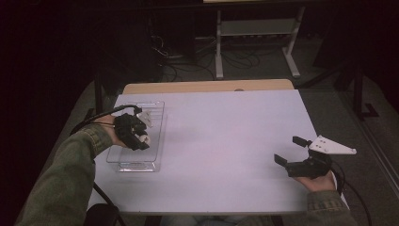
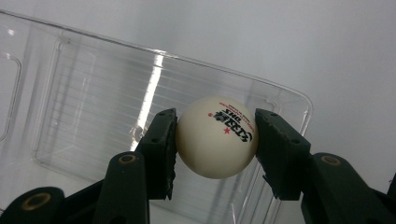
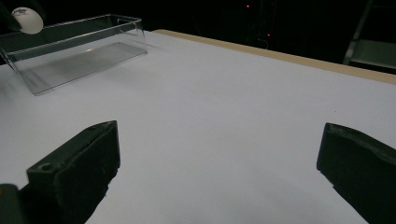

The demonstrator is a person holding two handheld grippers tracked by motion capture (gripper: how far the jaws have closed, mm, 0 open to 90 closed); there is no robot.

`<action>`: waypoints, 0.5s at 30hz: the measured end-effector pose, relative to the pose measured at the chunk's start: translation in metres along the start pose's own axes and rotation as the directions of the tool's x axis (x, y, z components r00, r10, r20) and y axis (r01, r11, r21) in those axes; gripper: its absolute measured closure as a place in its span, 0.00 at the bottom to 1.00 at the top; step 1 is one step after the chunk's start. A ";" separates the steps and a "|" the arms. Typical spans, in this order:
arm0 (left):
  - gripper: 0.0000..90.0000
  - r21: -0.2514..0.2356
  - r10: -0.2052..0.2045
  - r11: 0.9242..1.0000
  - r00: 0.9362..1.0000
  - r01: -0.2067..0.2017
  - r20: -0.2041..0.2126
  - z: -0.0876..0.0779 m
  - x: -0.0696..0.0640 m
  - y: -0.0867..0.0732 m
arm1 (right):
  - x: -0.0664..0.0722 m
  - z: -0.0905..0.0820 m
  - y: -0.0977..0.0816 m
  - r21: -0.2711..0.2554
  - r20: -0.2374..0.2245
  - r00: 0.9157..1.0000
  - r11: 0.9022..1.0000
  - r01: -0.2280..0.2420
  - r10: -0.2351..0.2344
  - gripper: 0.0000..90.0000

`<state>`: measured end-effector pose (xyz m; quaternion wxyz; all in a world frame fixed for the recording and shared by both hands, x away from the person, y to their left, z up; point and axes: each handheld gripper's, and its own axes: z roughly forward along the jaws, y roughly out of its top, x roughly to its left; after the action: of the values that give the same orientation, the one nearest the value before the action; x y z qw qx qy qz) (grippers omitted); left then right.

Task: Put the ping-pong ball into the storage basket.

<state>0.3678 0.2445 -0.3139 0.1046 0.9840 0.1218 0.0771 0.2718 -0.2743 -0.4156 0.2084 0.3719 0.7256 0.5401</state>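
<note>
ball above tray, left of table

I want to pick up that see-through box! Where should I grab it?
Grip one long side wall of the clear box near its rim, coming from above. It stands open-topped and its walls are thin and upright, so jaws can straddle one. The left gripper holds a ball over it.

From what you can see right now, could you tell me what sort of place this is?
Probably a lab or workshop set up for recording. A bare white table stands in a dark room, cables trail over the floor behind it, and a metal equipment stand sits beyond.
</note>
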 end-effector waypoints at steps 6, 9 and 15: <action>0.56 0.019 -0.001 1.000 1.000 0.001 0.005 0.004 0.001 0.001 | 0.000 0.000 0.000 0.001 0.000 1.000 1.000 0.000 0.000 0.00; 0.56 0.026 0.005 1.000 1.000 -0.005 0.006 0.006 0.001 0.001 | 0.000 0.000 0.000 0.001 0.000 1.000 1.000 0.002 -0.002 0.00; 0.56 0.035 -0.003 0.999 1.000 0.003 0.011 0.008 0.001 0.002 | 0.000 0.000 0.000 0.001 0.000 1.000 1.000 0.001 -0.001 0.00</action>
<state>0.3705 0.2415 -0.3211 0.0884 0.9859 0.1238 0.0694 0.2719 -0.2745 -0.4157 0.2085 0.3716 0.7261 0.5397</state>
